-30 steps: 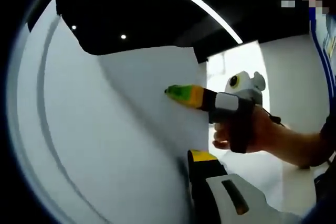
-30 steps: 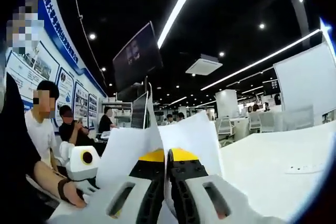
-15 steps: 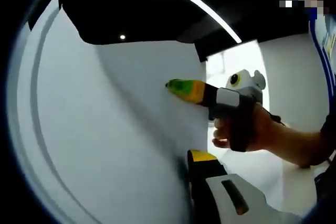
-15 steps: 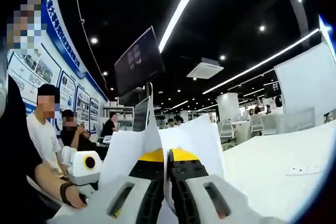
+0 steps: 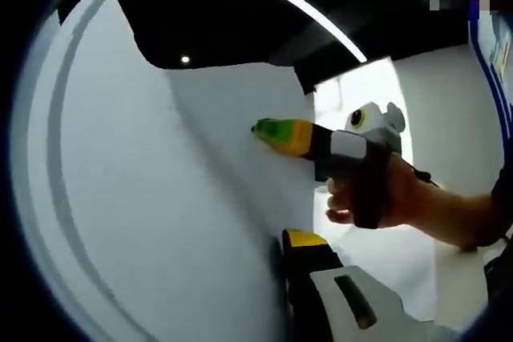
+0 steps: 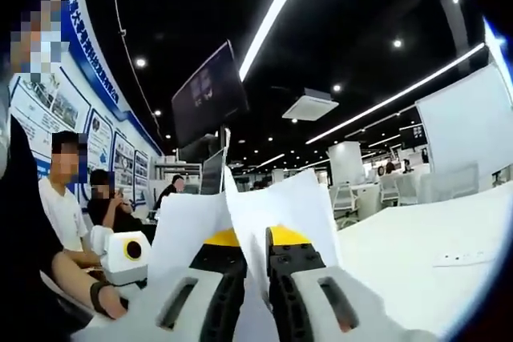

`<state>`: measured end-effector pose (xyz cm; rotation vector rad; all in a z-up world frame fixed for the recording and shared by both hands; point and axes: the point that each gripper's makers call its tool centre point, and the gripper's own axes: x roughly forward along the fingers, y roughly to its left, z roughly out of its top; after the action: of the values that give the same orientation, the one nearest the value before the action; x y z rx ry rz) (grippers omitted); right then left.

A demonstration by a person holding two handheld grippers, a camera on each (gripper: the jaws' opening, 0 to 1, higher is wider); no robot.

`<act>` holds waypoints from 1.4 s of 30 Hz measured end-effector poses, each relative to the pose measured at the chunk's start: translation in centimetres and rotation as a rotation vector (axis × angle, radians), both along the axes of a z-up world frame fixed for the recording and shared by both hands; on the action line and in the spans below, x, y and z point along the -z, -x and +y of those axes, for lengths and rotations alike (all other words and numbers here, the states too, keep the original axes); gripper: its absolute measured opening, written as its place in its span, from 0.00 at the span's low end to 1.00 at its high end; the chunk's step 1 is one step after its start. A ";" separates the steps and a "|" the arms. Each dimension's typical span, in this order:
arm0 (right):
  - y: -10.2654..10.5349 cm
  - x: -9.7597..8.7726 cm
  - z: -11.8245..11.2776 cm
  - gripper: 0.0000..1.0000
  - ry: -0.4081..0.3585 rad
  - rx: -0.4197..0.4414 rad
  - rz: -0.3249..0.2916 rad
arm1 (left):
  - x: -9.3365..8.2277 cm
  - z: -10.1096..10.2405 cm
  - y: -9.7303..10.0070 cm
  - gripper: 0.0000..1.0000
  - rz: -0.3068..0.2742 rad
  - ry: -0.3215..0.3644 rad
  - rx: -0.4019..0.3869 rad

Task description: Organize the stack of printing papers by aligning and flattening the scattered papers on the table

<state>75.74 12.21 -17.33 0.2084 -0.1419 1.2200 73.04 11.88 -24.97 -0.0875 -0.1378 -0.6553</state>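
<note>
A stack of white printing papers [image 5: 160, 214] stands upright and fills the left of the left gripper view. My left gripper [image 5: 276, 242] holds its lower edge; one yellow-tipped jaw shows, and the sheets hide the other. My right gripper [image 5: 276, 134] comes in from the right in a person's hand [image 5: 377, 198], its yellow-green tip against the sheets. In the right gripper view the papers [image 6: 280, 206] rise between the jaws of my right gripper [image 6: 255, 238], which stand slightly apart.
A white table [image 6: 417, 246] stretches to the right with a small flat object [image 6: 458, 259] on it. People sit at the left [image 6: 64, 198]. A dark monitor [image 6: 210, 90] hangs overhead, and a white panel [image 6: 469, 118] stands at the far right.
The right gripper's jaws have parted, so the gap around the papers is wider than before. The papers and the left gripper stay about where they were.
</note>
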 end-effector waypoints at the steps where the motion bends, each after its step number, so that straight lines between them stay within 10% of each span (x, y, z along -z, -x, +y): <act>1: 0.0 0.0 0.0 0.07 -0.002 0.002 0.003 | 0.0 0.0 0.0 0.12 0.000 0.001 0.002; 42: -2.0 -1.7 -4.0 0.32 -0.147 0.072 0.163 | -0.3 -0.1 0.3 0.07 -0.013 -0.005 -0.006</act>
<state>77.77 8.19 -15.63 0.4264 -0.0964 1.1167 72.75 11.79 -24.69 -0.0777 -0.1492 -0.6505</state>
